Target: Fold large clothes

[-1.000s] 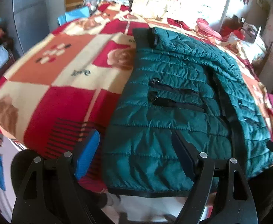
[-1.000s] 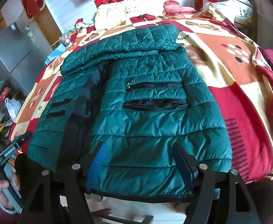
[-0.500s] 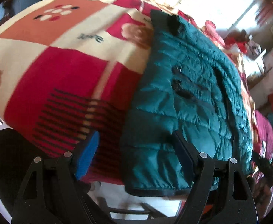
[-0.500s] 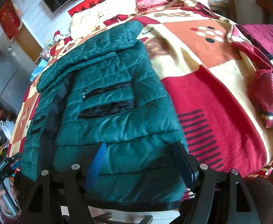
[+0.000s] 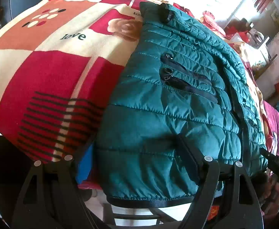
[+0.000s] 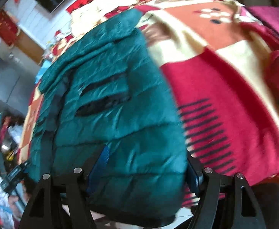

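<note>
The left gripper (image 5: 135, 164) and right gripper (image 6: 145, 164) each hang with fingers spread over a bottom corner of the green quilted jacket (image 5: 177, 99), gripping nothing. The jacket lies flat on the patterned blanket (image 5: 49, 72), hem nearest, collar farthest.

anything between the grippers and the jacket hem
Nothing visible. The left gripper and right gripper both have open jaws straddling the bottom corners of the jacket, which lies flat on the blanket.
</note>
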Demonstrator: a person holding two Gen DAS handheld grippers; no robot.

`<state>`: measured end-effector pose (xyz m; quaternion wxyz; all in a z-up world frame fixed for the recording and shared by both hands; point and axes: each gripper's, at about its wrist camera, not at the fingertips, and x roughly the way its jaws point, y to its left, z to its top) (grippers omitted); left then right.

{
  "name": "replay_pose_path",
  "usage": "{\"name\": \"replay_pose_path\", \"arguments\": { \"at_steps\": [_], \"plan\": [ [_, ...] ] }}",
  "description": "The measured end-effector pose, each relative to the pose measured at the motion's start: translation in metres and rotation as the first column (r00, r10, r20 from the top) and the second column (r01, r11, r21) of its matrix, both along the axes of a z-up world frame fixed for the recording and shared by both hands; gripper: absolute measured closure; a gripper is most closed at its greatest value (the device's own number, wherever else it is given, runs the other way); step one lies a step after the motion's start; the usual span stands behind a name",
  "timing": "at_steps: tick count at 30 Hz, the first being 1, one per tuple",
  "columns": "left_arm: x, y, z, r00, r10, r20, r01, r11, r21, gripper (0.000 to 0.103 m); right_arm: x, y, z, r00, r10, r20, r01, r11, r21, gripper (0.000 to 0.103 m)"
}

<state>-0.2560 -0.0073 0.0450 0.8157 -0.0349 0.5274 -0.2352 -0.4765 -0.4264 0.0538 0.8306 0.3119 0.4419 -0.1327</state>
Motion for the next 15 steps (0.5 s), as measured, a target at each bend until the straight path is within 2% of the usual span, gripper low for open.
{"name": "replay_pose_path", "arguments": {
  "at_steps": [12, 15],
  "plan": [
    [-0.004, -0.004, -0.001, 1.000, 0.012, 0.020, -0.012, 1.000, 0.018, 0.022, -0.001, 0.003, -0.001, 0.997, 0.055, 0.051, -0.056, 0.998, 0.014, 0.031],
    [-0.004, -0.003, -0.001, 1.000, 0.009, 0.015, -0.009, 1.000, 0.015, 0.022, 0.002, 0.013, 0.002, 0.993, 0.111, 0.049, -0.111, 0.994, -0.013, 0.038]
  ]
}}
